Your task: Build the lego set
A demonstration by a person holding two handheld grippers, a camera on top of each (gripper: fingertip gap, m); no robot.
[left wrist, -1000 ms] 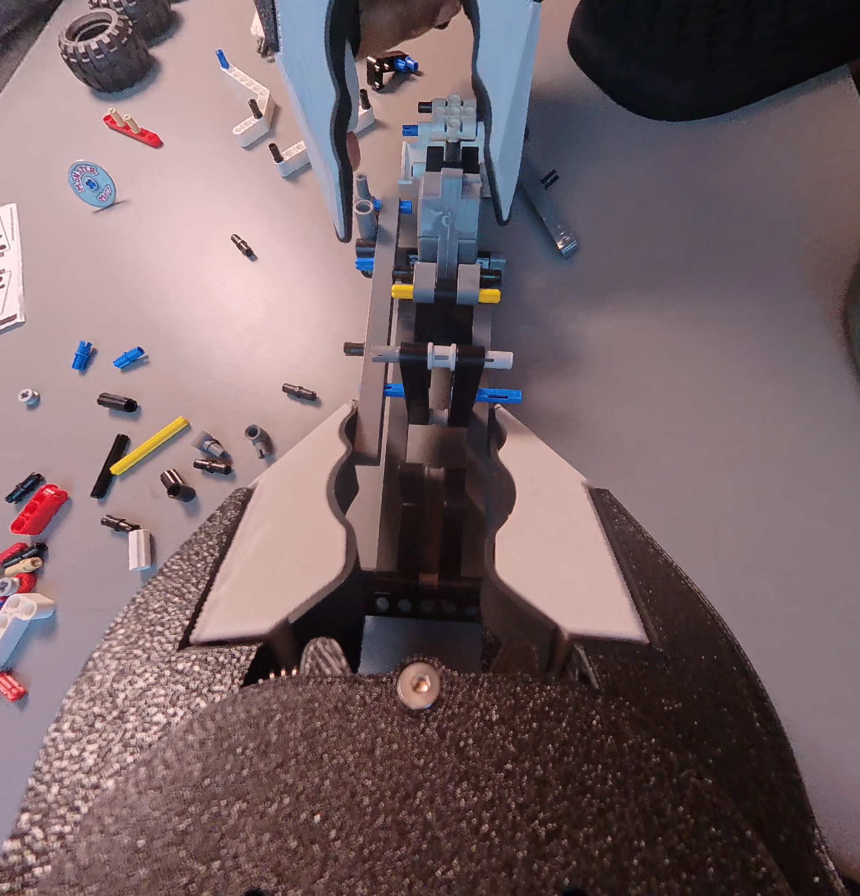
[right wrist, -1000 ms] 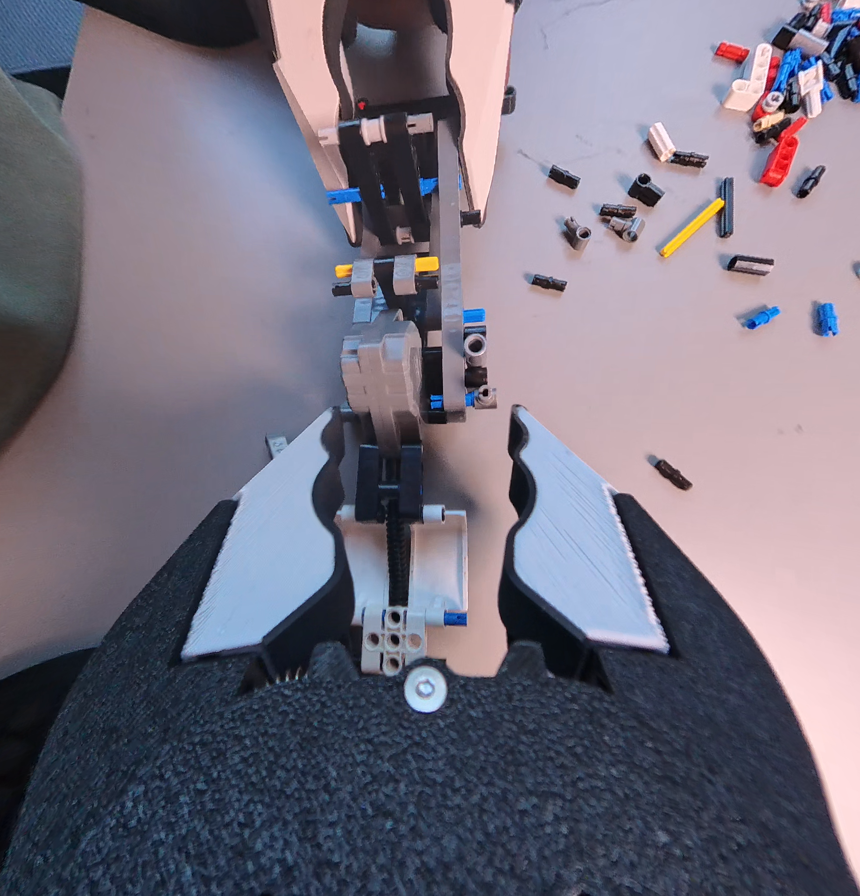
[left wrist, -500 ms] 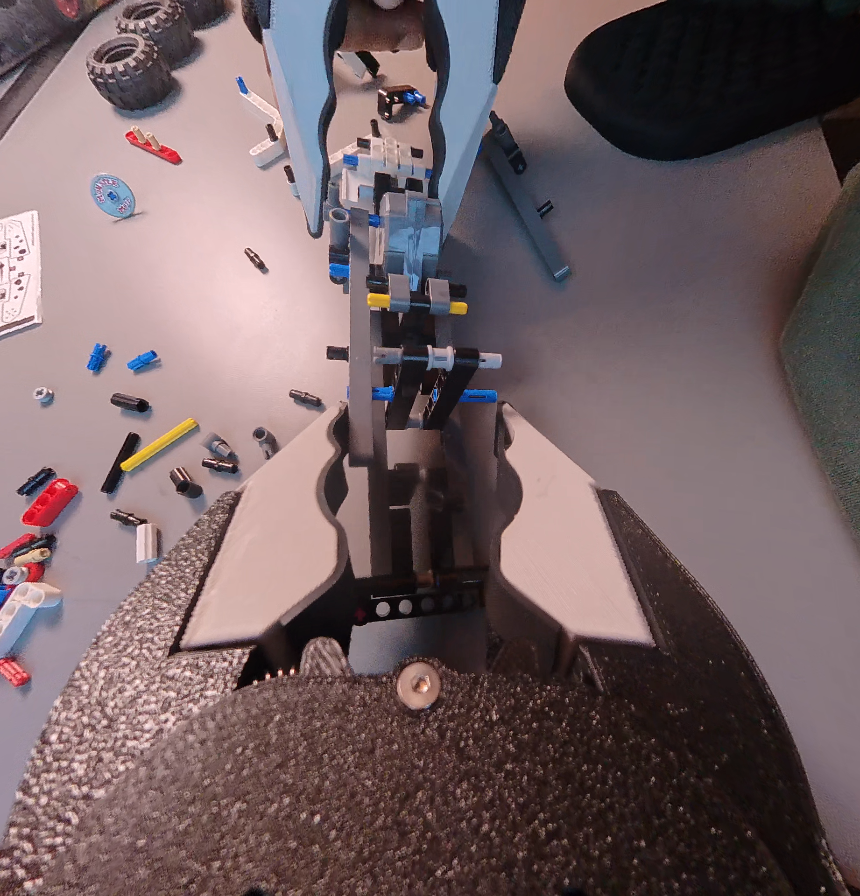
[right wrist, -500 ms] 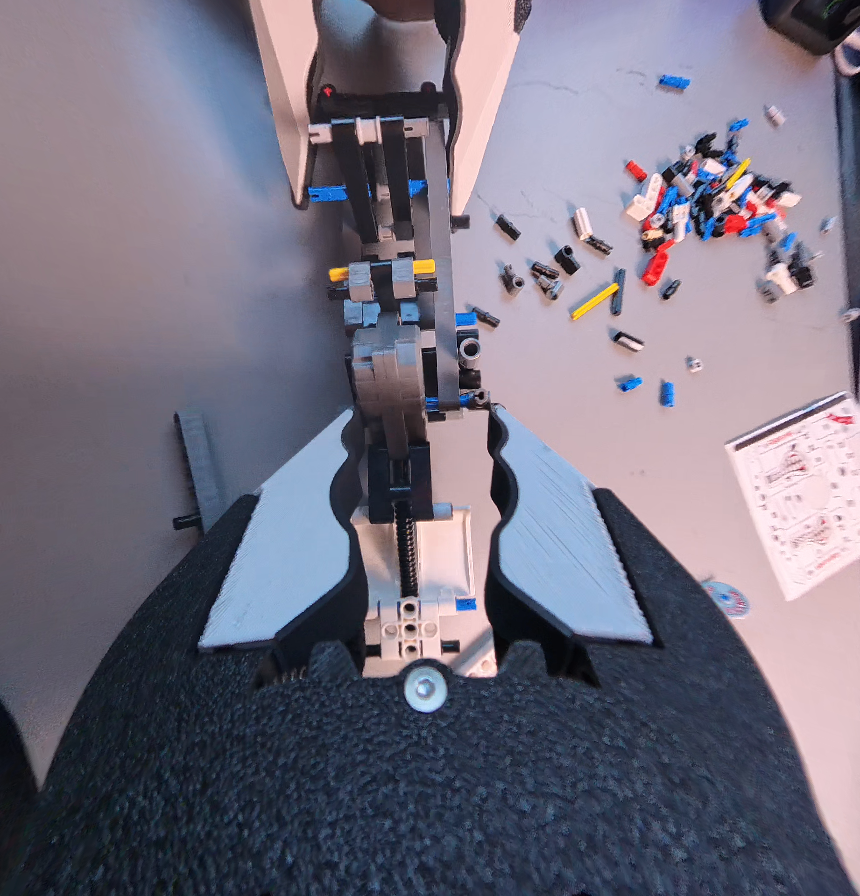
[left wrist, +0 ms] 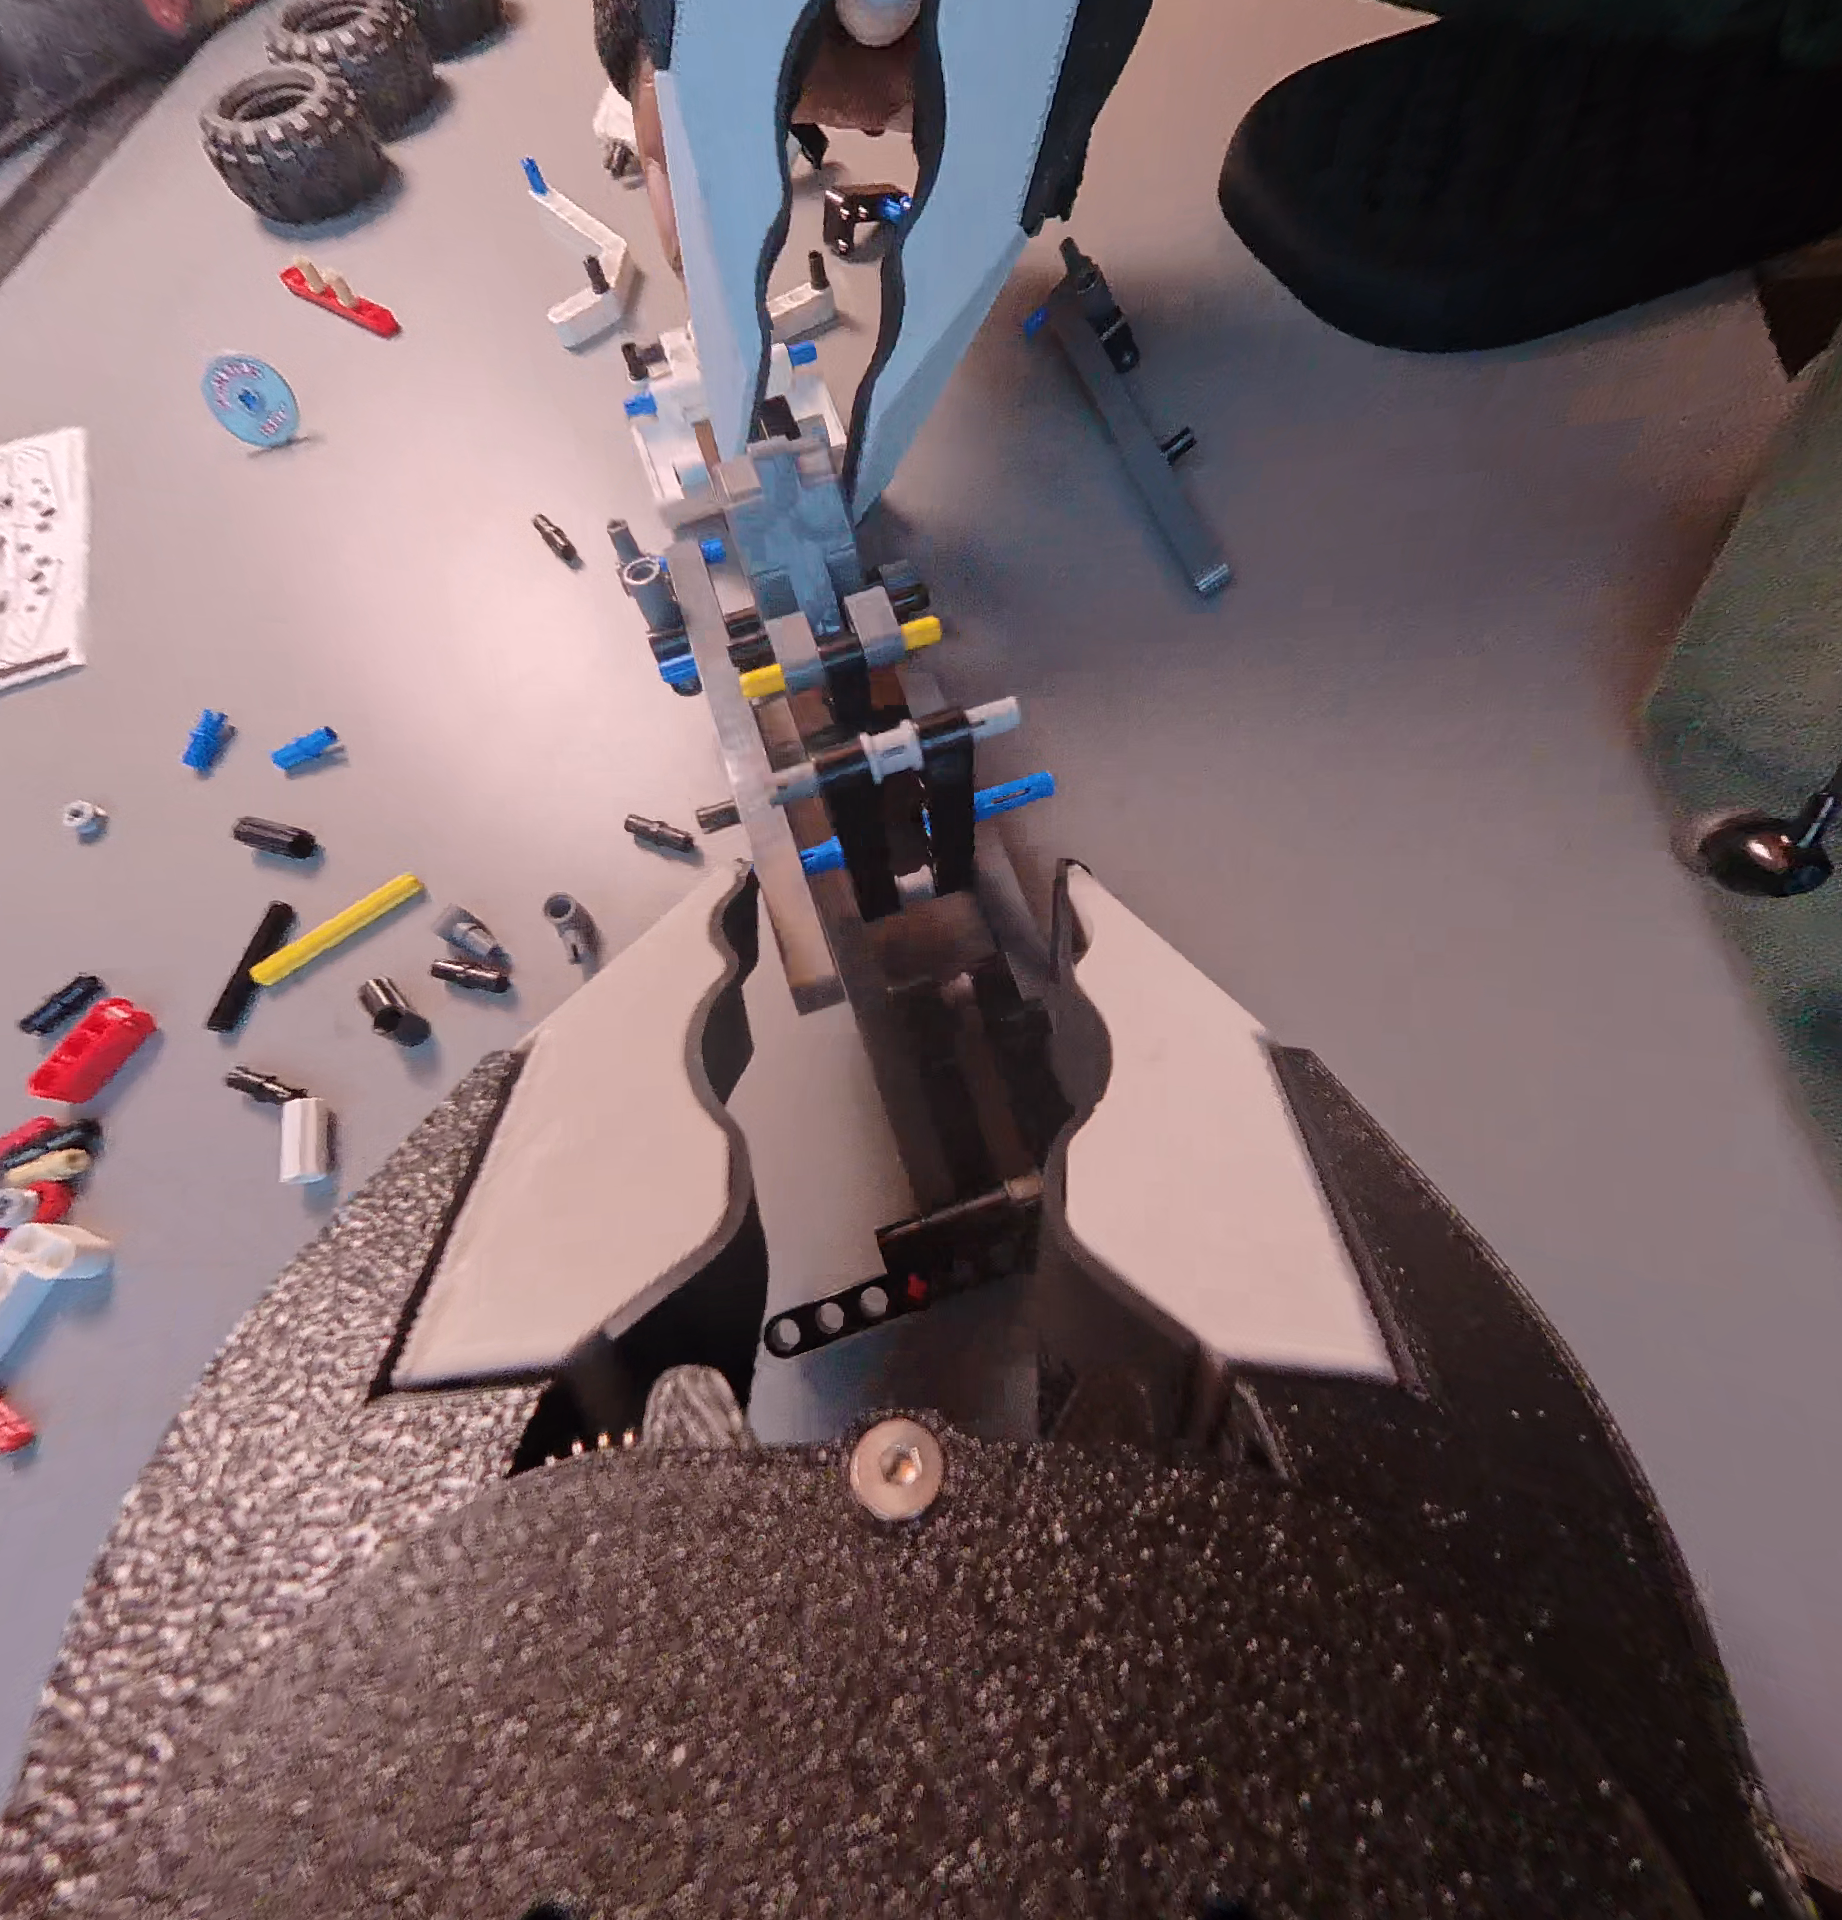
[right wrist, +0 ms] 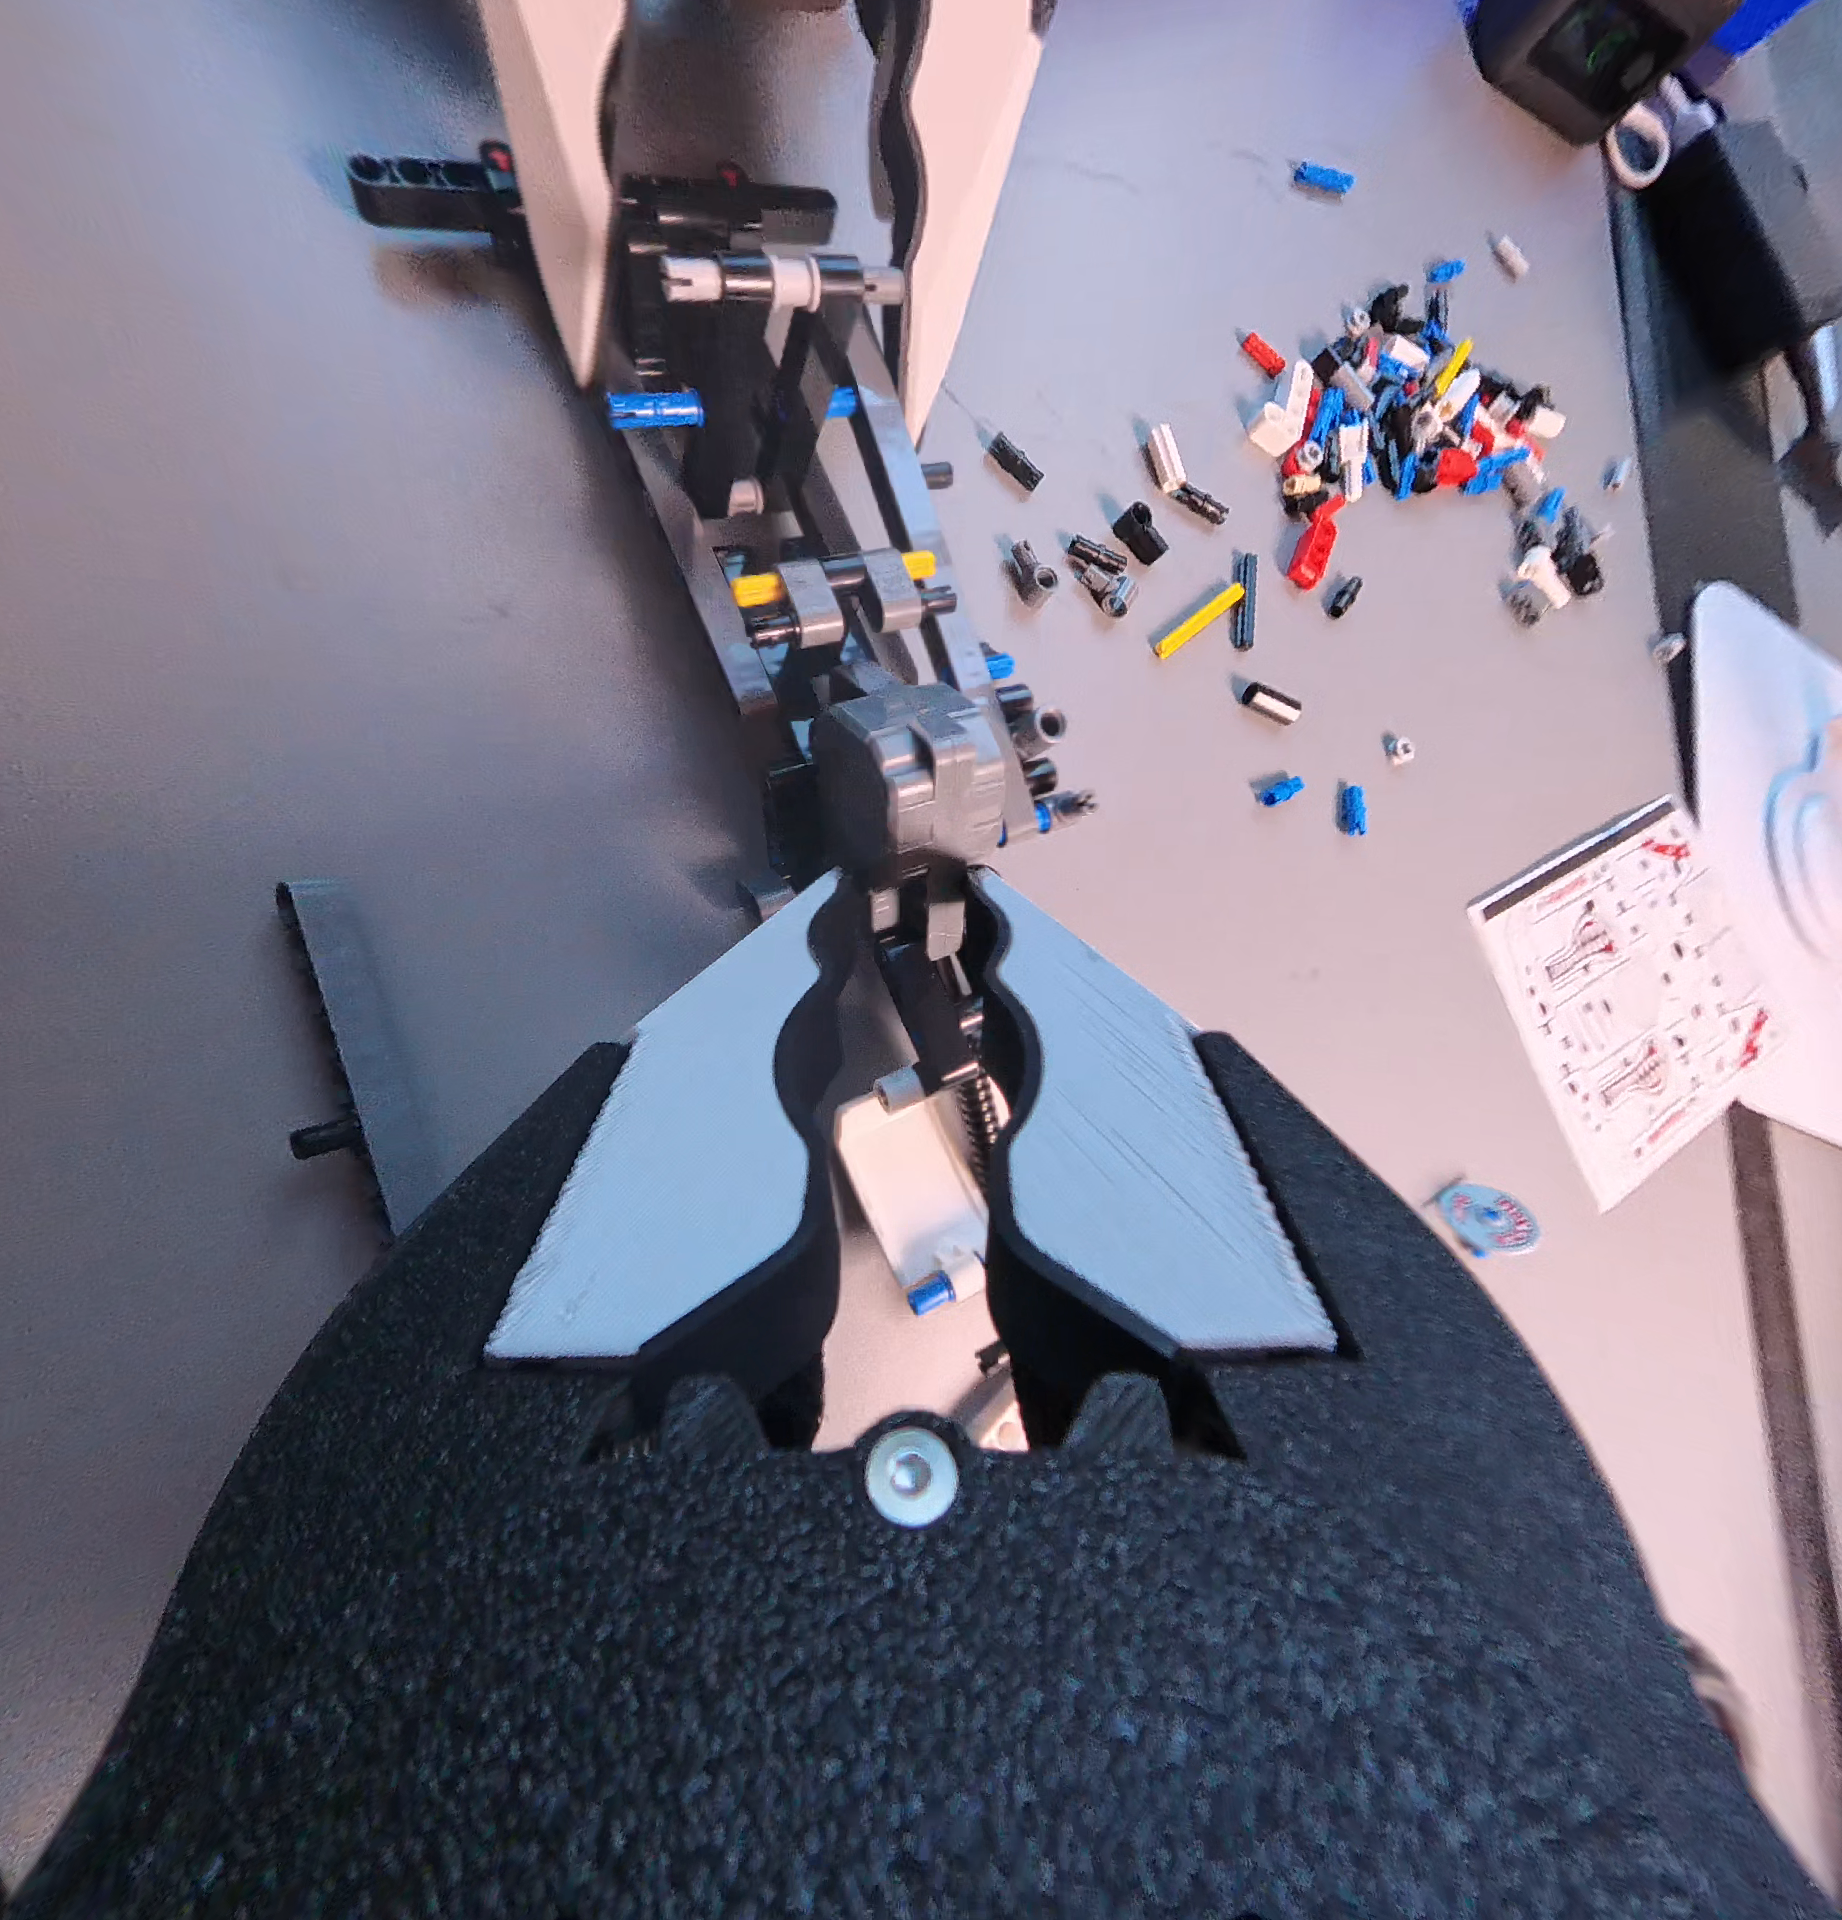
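A long Lego chassis [left wrist: 844,748] of grey and black beams with yellow, white and blue pins is held above the grey table [left wrist: 1364,727]. It also shows in the right wrist view [right wrist: 844,582]. My right gripper [right wrist: 909,883] is shut on its grey block end; in the left wrist view it reaches in from the top [left wrist: 797,483]. My left gripper [left wrist: 906,873] stands open around the other end. The chassis leans against its right finger, with a gap on the left. The left gripper shows at the top of the right wrist view [right wrist: 751,395].
Loose pieces lie left of the chassis, among them a yellow axle [left wrist: 335,928], with a dense pile [right wrist: 1416,426] farther off. Black tyres [left wrist: 293,145] sit at the far left. A sticker sheet [right wrist: 1623,997], a blue disc [left wrist: 250,400] and a long grey beam [left wrist: 1135,416] lie on the table. About 10 cm separates my left fingertips from my right.
My right gripper has closed onto the grey end of the chassis. The chassis has tilted and swung between the left fingers, which now stand a little wider. Both grippers have risen from the table.
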